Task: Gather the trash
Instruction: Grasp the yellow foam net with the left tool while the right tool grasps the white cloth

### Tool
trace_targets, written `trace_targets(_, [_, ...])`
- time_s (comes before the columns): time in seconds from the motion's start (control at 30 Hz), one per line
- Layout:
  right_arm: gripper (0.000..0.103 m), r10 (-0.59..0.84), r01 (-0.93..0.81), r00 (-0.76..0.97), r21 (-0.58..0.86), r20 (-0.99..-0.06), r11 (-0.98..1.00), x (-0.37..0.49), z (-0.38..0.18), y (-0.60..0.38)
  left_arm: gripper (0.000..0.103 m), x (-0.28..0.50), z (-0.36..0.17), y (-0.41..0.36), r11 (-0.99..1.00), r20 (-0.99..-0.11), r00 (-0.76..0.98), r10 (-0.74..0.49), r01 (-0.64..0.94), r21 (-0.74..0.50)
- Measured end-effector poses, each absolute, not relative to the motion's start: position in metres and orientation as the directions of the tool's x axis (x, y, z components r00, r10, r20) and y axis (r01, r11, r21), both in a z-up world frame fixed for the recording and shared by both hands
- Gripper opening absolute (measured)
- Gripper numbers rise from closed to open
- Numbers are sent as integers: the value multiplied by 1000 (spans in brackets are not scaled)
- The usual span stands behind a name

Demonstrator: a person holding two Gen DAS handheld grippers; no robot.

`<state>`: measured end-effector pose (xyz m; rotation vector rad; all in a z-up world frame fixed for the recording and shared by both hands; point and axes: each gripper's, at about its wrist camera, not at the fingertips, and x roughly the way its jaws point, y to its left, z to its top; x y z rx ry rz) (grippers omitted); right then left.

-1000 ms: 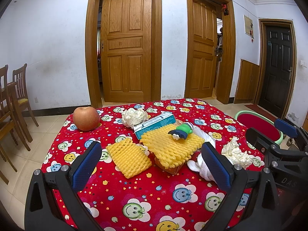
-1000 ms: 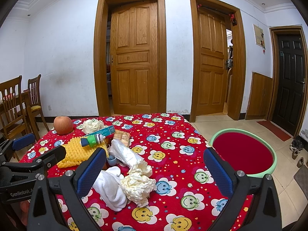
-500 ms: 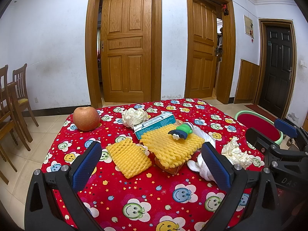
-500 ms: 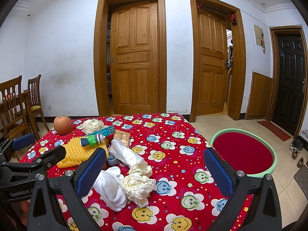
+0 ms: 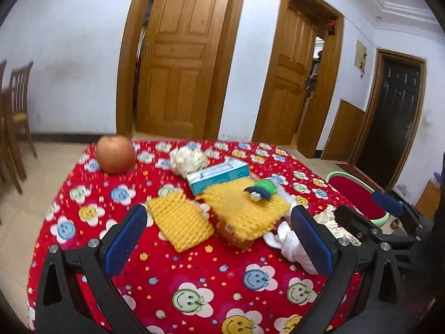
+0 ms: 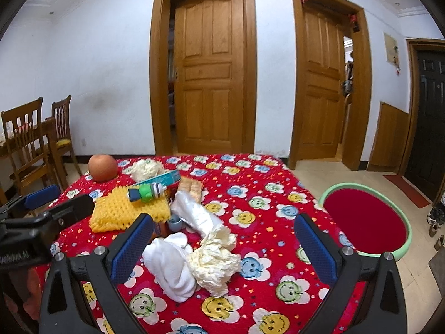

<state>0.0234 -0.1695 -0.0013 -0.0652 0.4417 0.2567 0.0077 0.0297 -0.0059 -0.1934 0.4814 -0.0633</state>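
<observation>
Your counter (image 6: 278, 208) wears a red smiley-flower cloth, in a white-walled room with wooden doors (image 6: 211, 75). Beside it, the green-rimmed basin (image 6: 407, 246) shows only its red inside. Your left gripper (image 5: 219, 239) and right gripper (image 6: 219, 247) both gape wide, empty, above crumpled paper (image 6: 214, 264).

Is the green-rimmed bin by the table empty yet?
Empty as far as visible: the bin shows only bare red interior, nothing dropped in. Its near part is hidden by the right gripper.
</observation>
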Motion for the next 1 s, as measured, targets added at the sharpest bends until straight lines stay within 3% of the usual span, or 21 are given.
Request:
trace_targets(0.43, [103,240,-250,850,43,-469,967,34,-4,-176,101,57,-36,60,961,-662,748,-47,-148,-235])
trace_targets(0.53, [103,245,-262,846,31,-474,964,34,-4,-173,97,66,-44,54,965,-705,707,-58,-140,-220])
trace_targets(0.73, [103,245,-267,840,25,-484,963,37,-5,-171,96,76,-57,54,959,-758,645,-93,-147,-243])
trace_targets(0.83, [103,250,-270,840,28,-481,962,36,-5,-171,96,70,-54,58,951,-735,669,-108,-146,-273])
trace_targets(0.93, [103,251,-266,843,37,-475,963,35,-5,-173,91,71,-56,58,952,-748,658,-94,-160,-260])
trace_targets(1.0, [103,250,-265,840,38,-481,963,37,-6,-173,73,70,-54,54,959,-752,657,-58,-172,-225])
